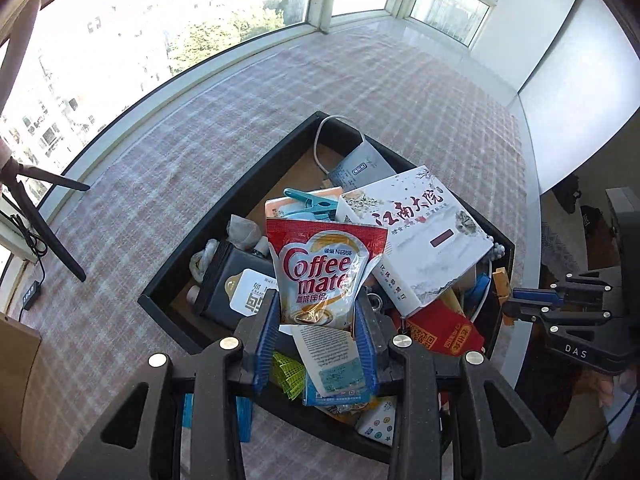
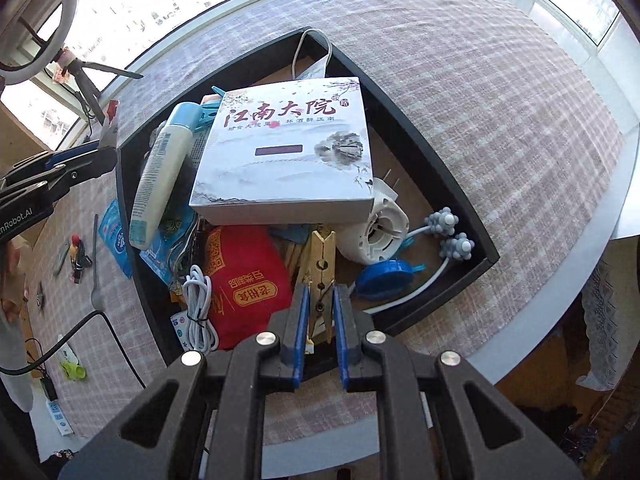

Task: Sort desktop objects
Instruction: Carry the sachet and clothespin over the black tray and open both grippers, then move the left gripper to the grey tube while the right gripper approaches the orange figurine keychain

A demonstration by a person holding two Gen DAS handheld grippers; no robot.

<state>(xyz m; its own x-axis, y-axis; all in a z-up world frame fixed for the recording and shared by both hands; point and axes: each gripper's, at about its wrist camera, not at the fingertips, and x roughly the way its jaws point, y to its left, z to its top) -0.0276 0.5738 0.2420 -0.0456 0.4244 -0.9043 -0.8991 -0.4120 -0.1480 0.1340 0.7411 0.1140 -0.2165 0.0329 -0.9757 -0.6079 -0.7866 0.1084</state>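
Red foil Coffee-mate sachet, light and crinkly, hangs pinched by its lower edge in the left gripper above the black tray; the right gripper clamps a stiff wooden clothespin

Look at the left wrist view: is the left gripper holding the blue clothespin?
No. The left gripper grips a Coffee mate packet, while the blue clothespin lies behind it in the black tray.

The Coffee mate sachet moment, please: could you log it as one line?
left gripper: shut on Coffee mate sachet, above black tray | right gripper: shut on wooden clothespin | white box: atop tray clutter
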